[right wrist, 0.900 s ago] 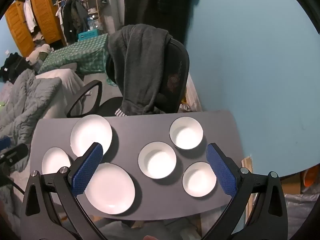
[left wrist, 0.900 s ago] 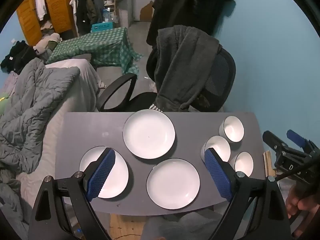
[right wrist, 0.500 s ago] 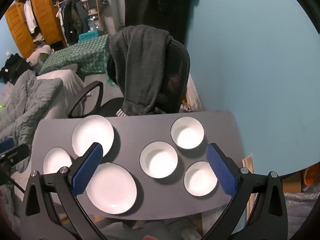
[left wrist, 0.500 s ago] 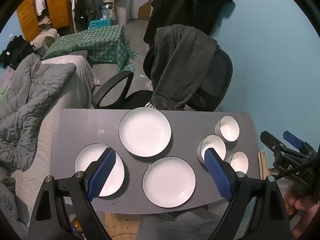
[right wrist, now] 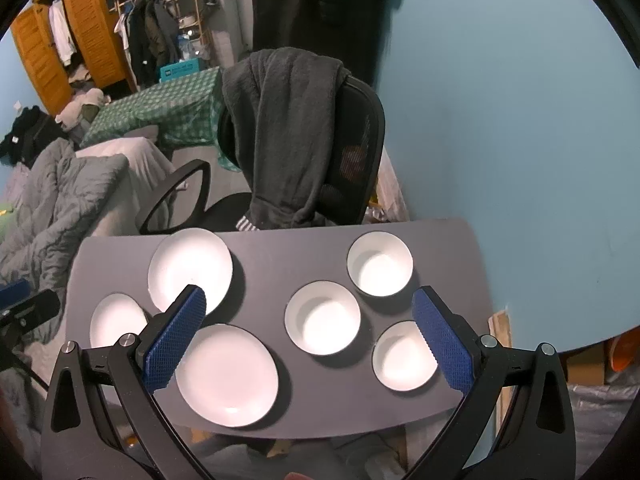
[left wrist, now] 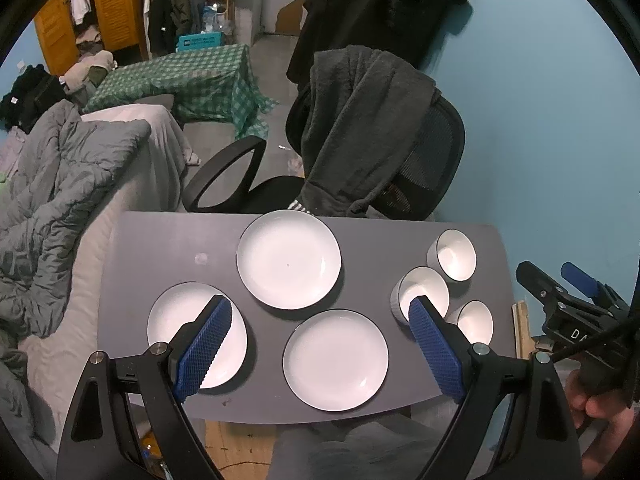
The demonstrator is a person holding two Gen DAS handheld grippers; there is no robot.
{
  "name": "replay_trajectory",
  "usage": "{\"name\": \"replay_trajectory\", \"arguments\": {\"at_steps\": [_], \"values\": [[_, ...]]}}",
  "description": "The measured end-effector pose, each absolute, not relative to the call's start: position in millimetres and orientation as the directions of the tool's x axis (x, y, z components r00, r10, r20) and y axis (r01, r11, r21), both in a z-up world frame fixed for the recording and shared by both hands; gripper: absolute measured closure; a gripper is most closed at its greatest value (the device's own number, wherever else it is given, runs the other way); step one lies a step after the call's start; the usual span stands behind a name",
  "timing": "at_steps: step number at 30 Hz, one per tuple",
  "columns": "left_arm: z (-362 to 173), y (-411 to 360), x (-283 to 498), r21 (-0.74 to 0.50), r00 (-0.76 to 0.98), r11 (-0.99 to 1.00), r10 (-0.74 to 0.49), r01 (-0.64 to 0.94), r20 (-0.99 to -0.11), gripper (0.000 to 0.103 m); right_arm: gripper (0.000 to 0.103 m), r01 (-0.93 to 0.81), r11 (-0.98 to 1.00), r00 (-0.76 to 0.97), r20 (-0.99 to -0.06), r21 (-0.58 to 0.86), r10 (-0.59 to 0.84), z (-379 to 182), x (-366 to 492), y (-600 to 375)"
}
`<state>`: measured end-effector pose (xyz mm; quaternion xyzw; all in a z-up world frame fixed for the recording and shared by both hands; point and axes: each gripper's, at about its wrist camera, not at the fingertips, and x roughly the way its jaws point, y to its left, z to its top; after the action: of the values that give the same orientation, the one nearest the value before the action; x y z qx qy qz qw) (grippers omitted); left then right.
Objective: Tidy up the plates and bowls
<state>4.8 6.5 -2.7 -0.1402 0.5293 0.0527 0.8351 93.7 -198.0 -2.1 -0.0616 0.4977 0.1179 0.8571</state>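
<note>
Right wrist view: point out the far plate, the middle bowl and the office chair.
far plate (right wrist: pixel 190 266), right wrist view, its centre
middle bowl (right wrist: pixel 322 317), right wrist view, inner floor
office chair (right wrist: pixel 360 152), right wrist view, mesh backrest

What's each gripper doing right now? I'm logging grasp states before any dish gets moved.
Left gripper: open, holding nothing, above the plates.
Right gripper: open, holding nothing, above the bowls.

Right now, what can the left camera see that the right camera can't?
Only the left camera shows the right gripper and the hand holding it, beside the table's right edge. Only the right camera shows the left gripper, poking in at its left edge. Both show the grey table, three plates, three bowls and the chair with a grey robe draped over it.
</note>
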Motion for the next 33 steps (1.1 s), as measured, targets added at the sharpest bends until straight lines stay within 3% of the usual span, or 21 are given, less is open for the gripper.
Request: {"name": "replay_trajectory", "arguments": {"at_steps": [33], "values": [[-2, 5, -10, -0.211, 0.426, 0.947, -0.091, -0.244, -0.900, 0.011, 0.002, -0.255, 0.967, 0.479, -0.866, 0.018, 0.143, -9, 89, -205]]}}
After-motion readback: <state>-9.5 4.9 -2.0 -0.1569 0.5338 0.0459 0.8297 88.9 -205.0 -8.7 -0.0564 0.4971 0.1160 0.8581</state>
